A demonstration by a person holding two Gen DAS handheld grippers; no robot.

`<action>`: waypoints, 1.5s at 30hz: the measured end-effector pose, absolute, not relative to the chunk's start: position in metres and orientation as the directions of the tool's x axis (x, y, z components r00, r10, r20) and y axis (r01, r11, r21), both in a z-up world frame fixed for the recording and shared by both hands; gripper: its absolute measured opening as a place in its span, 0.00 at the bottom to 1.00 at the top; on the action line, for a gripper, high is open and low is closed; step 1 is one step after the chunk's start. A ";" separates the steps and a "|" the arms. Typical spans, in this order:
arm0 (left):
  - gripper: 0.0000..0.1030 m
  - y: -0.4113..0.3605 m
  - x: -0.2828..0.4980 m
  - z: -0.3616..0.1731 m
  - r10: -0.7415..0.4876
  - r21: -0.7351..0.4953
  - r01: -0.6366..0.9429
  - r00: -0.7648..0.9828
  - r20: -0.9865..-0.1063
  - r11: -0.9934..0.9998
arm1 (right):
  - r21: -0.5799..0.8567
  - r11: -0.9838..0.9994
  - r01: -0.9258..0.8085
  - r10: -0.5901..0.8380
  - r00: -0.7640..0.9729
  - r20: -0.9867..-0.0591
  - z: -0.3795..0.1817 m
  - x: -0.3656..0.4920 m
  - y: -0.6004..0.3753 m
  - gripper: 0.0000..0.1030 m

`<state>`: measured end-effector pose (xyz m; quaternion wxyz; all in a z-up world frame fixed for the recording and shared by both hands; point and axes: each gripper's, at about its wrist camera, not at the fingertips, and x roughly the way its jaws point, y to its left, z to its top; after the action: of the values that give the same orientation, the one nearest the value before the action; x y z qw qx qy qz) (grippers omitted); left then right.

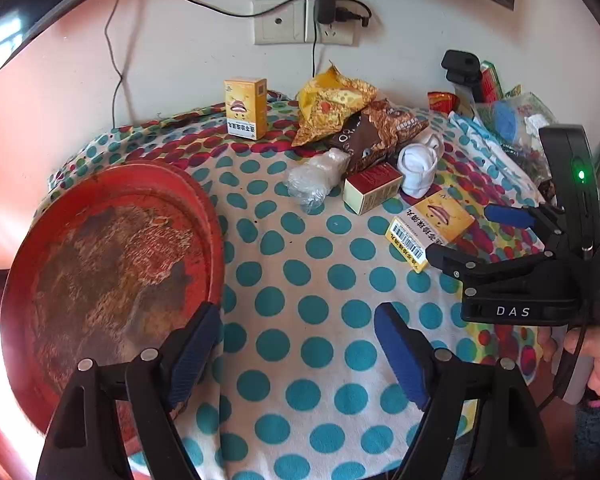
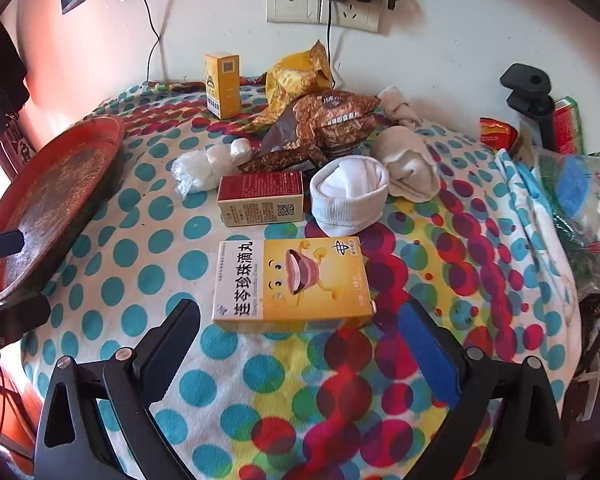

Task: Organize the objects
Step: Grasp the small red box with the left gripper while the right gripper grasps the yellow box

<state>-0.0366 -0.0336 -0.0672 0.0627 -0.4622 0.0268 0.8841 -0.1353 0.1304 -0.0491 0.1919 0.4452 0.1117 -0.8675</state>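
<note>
Spread wide over the dotted cloth, my left tongs hold nothing; between their blue pads there is only bare fabric. Just to their left sits a worn red tray, its rim close beside the left pad. Further off to the right I see my right tongs, spread as well, hovering at the near end of a yellow box that lies flat. Behind it are a red box, a rolled white sock, a clear bag, snack bags and a second yellow box standing upright near the wall.

From the right wrist, my right tongs stand apart with the yellow box just ahead of their tips, untouched. It lies face up, a cartoon mouth and big dark characters on its front, its long axis running left to right across the view. Beyond it the red box lies the same way, beside the sock.
</note>
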 end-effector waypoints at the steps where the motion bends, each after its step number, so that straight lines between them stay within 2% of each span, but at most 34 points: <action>1: 0.80 -0.032 -0.040 -0.070 0.083 -0.002 -0.142 -0.562 -0.823 -0.990 | -0.025 -0.900 0.435 -0.232 -0.529 -0.816 -0.052 -0.137 0.129 0.96; 6: 0.80 -0.026 -0.064 -0.079 0.086 0.016 -0.178 -0.553 -0.829 -0.984 | -0.079 -0.882 0.465 -0.208 -0.533 -0.820 -0.067 -0.144 0.118 0.95; 9: 0.80 -0.021 -0.077 -0.085 0.086 0.026 -0.195 -0.545 -0.834 -0.980 | -0.105 -0.873 0.476 -0.198 -0.543 -0.816 -0.072 -0.147 0.114 0.84; 13: 0.80 -0.013 -0.090 -0.094 0.093 0.031 -0.220 -0.534 -0.840 -0.975 | -0.104 -0.875 0.473 -0.210 -0.564 -0.799 -0.073 -0.147 0.118 0.83; 22: 0.80 0.021 -0.125 -0.112 0.233 -0.056 -0.360 -0.469 -0.852 -0.931 | -0.113 -0.891 0.439 -0.198 -0.600 -0.775 -0.072 -0.143 0.147 0.83; 31: 0.80 0.039 -0.169 -0.124 0.169 0.032 -0.391 -0.471 -0.866 -0.920 | -0.036 -0.899 0.436 -0.260 -0.599 -0.757 -0.069 -0.146 0.164 0.83; 37: 0.79 0.044 -0.179 -0.128 0.189 0.027 -0.404 -0.484 -0.854 -0.914 | -0.024 -0.906 0.422 -0.259 -0.598 -0.759 -0.070 -0.153 0.171 0.84; 38: 0.74 0.044 -0.179 -0.128 0.199 0.014 -0.403 -0.483 -0.853 -0.915 | -0.013 -0.908 0.419 -0.262 -0.591 -0.763 -0.071 -0.155 0.173 0.84; 40: 0.59 0.046 -0.179 -0.127 0.218 -0.006 -0.404 -0.481 -0.849 -0.915 | 0.006 -0.908 0.419 -0.274 -0.582 -0.766 -0.072 -0.157 0.176 0.84; 41: 0.45 0.049 -0.178 -0.126 0.242 -0.030 -0.409 -0.476 -0.846 -0.912 | 0.007 -0.910 0.415 -0.272 -0.583 -0.765 -0.072 -0.157 0.176 0.84; 42: 0.37 0.052 -0.177 -0.126 0.238 -0.024 -0.410 -0.480 -0.844 -0.912 | 0.007 -0.911 0.413 -0.270 -0.583 -0.766 -0.072 -0.158 0.176 0.84; 45: 0.32 0.061 -0.171 -0.125 0.218 0.014 -0.420 -0.499 -0.839 -0.907 | 0.009 -0.912 0.410 -0.268 -0.579 -0.770 -0.073 -0.160 0.176 0.84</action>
<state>-0.1710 0.0607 -0.1250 0.1856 -0.4650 0.1089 0.8588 -0.1596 0.1764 -0.0733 0.1916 0.4170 0.0854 -0.8844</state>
